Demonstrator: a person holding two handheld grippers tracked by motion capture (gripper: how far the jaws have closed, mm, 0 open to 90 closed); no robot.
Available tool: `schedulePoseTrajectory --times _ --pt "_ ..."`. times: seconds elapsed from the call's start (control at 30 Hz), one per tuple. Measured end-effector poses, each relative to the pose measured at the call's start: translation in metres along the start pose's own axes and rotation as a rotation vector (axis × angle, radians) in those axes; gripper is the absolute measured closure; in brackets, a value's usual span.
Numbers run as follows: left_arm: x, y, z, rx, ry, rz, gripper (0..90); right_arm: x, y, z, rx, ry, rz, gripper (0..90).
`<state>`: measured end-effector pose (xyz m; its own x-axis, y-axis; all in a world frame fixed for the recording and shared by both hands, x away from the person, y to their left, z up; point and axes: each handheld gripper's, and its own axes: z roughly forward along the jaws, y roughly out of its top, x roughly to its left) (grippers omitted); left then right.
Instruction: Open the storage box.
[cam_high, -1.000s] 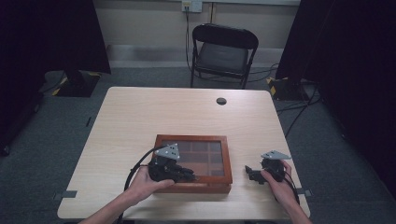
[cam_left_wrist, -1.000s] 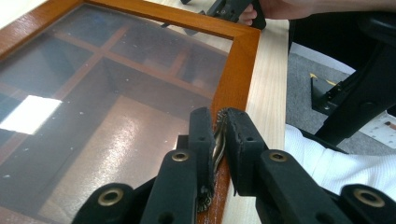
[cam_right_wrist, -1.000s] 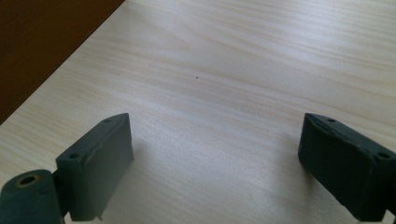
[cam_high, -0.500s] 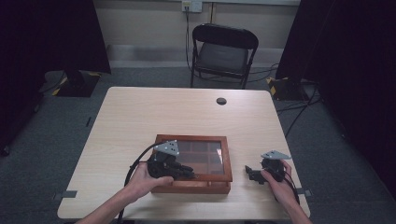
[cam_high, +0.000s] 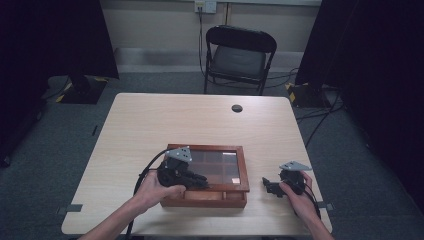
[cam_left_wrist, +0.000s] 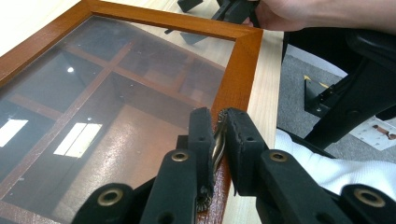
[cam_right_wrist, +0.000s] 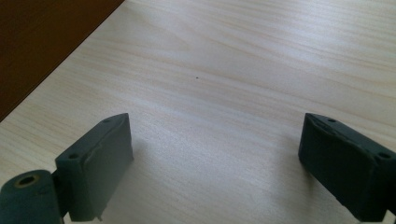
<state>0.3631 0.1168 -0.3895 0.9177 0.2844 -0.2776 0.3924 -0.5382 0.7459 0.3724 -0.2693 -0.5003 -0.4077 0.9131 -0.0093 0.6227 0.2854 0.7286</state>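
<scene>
The pale wooden table (cam_high: 150, 125) carries my work: a wooden display box (cam_high: 220, 197) with a glass-paned lid (cam_left_wrist: 116, 93), sitting near my edge, slightly left of centre. Through the glass I can see wooden dividers marking off compartments. My left claw (cam_left_wrist: 218, 140) lies over the lid's near right corner, jaws almost together and pinched on a small brass latch (cam_left_wrist: 217, 142) at the frame's front edge (the lid looks tipped up a little at the front). My right claw (cam_right_wrist: 215, 163) rests just right of the box, apart from it, jaws spread wide over bare table with nothing between them, the box's dark side to its left.
</scene>
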Motion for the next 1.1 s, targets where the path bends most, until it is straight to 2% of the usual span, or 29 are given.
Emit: schedulePoseTrajectory --times 0.5,0.7,0.77,0.9,1.1 --pt "0.003 0.015 -0.01 0.002 -0.004 -0.014 80.9 0.0 0.0 0.0 0.003 -0.002 0.001 8.9" --pt "0.004 0.019 -0.013 -0.006 -0.004 -0.005 80.9 0.0 0.0 0.0 0.003 -0.002 0.001 8.8" --pt "0.004 0.023 -0.015 0.006 -0.001 -0.001 80.9 0.0 0.0 0.0 0.001 -0.001 -0.002 8.7" --pt "0.006 0.026 -0.017 -0.007 -0.009 -0.008 80.9 0.0 0.0 0.0 0.003 -0.001 -0.001 8.4" --pt "0.008 0.033 -0.021 0.005 -0.008 0.0 80.9 0.0 0.001 0.001 0.003 -0.002 -0.003 8.3"
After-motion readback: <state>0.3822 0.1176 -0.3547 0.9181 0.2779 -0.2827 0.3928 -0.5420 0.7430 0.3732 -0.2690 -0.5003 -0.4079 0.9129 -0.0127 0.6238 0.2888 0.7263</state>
